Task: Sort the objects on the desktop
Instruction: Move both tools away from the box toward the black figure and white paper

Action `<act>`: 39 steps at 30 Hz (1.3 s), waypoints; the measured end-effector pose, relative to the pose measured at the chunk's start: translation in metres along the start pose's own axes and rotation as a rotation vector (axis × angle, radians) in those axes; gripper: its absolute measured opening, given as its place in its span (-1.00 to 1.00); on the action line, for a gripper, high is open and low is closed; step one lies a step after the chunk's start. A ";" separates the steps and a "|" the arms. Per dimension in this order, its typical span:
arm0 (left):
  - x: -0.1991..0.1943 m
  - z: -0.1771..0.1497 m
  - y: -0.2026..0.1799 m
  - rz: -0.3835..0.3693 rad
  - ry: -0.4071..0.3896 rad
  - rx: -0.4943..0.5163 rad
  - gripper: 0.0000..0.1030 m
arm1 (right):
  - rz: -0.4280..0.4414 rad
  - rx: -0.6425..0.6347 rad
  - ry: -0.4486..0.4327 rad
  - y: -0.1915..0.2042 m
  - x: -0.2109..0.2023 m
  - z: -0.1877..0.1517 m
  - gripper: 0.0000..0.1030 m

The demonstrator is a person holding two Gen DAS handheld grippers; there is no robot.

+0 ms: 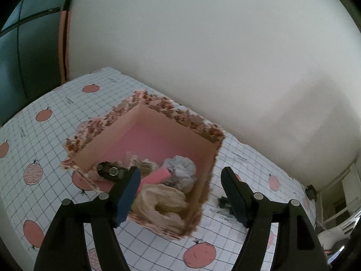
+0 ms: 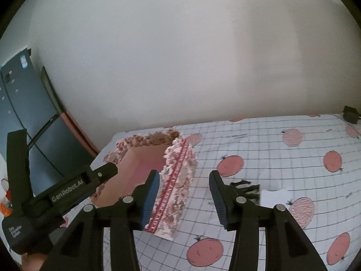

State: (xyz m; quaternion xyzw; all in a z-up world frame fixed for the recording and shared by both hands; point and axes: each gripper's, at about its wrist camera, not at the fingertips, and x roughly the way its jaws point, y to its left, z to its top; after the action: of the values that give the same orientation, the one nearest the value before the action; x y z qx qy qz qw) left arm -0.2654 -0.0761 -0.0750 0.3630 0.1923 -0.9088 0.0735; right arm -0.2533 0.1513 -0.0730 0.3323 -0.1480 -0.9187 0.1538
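Observation:
A floral box [image 1: 198,126] with a pink inside stands on the tablecloth. In it lie a small black device [image 1: 110,171], a pink tube [image 1: 155,176], crumpled grey paper [image 1: 180,167] and a beige bag [image 1: 158,201]. My left gripper [image 1: 180,174] hangs open over the box's near corner, holding nothing. In the right wrist view the same box [image 2: 178,180] is seen from its side, with the left gripper [image 2: 108,171] over it. My right gripper [image 2: 183,176] is open and empty beside the box wall. To its right a black toothed clip [image 2: 244,187] and a white paper scrap [image 2: 274,195] lie on the cloth.
The table carries a white grid cloth [image 2: 270,149] printed with pink fruit and stands against a plain wall. A dark blue cabinet [image 2: 22,103] is at the left. A small black object [image 2: 350,114] sits at the table's far right edge. The clip [image 1: 223,202] lies right of the box.

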 end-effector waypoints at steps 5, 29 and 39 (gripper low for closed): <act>0.000 -0.006 -0.024 -0.015 -0.002 0.045 0.45 | -0.023 0.027 -0.009 -0.019 -0.010 0.004 0.05; 0.015 -0.039 -0.112 -0.040 0.042 0.205 0.47 | -0.148 0.192 0.026 -0.113 -0.032 0.009 0.15; 0.025 -0.053 -0.136 -0.044 0.066 0.259 0.47 | -0.206 0.192 0.036 -0.133 -0.034 0.008 0.15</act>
State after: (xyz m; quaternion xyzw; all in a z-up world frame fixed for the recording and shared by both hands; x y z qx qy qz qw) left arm -0.2876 0.0697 -0.0870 0.3950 0.0838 -0.9149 -0.0003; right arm -0.2584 0.2861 -0.0974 0.3755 -0.1977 -0.9050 0.0287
